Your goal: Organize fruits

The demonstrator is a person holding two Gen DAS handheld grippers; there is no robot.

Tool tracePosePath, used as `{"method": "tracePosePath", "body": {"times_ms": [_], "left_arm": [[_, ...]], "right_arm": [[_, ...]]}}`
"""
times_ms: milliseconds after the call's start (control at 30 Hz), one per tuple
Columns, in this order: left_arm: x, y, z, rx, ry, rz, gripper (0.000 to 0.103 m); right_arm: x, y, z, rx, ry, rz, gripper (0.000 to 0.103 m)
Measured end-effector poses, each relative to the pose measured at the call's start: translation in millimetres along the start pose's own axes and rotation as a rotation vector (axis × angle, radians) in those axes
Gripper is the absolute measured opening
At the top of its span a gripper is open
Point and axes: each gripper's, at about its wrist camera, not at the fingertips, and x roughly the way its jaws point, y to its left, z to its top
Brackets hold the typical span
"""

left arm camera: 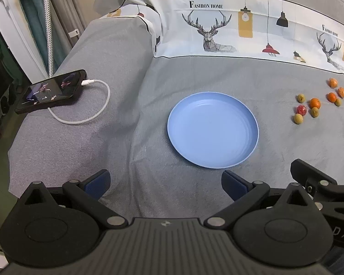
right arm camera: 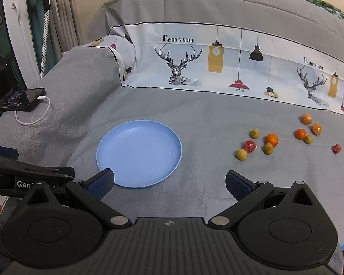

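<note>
An empty blue plate [left arm camera: 212,133] lies on the grey cloth; it also shows in the right wrist view [right arm camera: 138,152]. Right of it lie several small fruits: oranges [right arm camera: 271,139], yellow-green round fruits [right arm camera: 241,154] and red wrapped ones [right arm camera: 250,146], also in the left wrist view [left arm camera: 314,103]. My left gripper [left arm camera: 166,182] is open and empty, just short of the plate's near rim. My right gripper [right arm camera: 169,183] is open and empty, its left finger over the plate's near edge, the fruits ahead to the right.
A phone [left arm camera: 51,90] on a white charging cable [left arm camera: 89,112] lies on a raised cloth-covered part at the left. A deer-print fabric [right arm camera: 183,64] rises behind the surface. Each gripper's body shows at the other view's edge.
</note>
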Motion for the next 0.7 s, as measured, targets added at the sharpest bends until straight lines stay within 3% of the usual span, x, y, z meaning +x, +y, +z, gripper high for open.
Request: {"method": "tracePosePath", "body": {"times_ms": [400, 700], "left_arm": [[4.4, -13.7, 7.6, 0.033, 0.023, 0.025, 0.103], [16.7, -58.8, 23.3, 0.108, 0.042, 0.011, 0.103]], "right_arm": [[11.4, -15.0, -2.2, 0.041, 0.013, 0.023, 0.103], [19.8, -65.4, -5.3, 0.135, -0.033, -0.040, 0.103]]}}
